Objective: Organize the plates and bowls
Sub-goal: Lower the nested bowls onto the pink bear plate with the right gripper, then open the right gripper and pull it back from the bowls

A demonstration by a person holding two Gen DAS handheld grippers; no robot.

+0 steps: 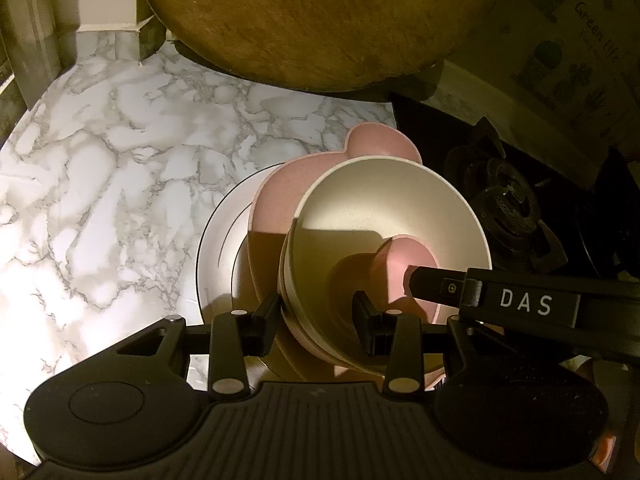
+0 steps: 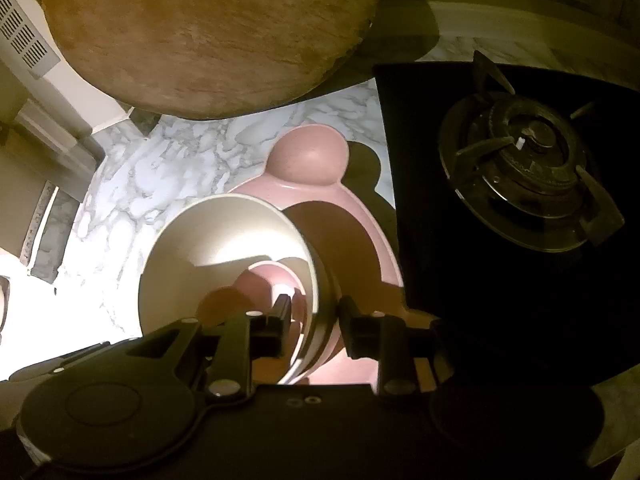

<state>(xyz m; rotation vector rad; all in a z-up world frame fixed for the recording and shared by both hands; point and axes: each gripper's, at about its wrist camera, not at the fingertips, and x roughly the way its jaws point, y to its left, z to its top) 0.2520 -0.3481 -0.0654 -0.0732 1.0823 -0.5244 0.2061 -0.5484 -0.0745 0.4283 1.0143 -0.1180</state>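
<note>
White letters "DAS" on the black label of the right hand-held gripper (image 1: 408, 280) reaching in, "Green life" on the plant-patterned wall covering (image 1: 580, 40) far right.

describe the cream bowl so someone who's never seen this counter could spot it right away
Start at the marble counter, just left of the black gas stove. There a white plate carries a pink eared dish, and the cream bowl sits on top of that stack. It is the only round, deep, off-white vessel; its neighbours are flat or pink.

Marble-patterned counter (image 1: 120, 168), round wooden board (image 1: 320, 20) leaning behind, black gas hob (image 2: 520, 160) alongside, dim warm light
</note>
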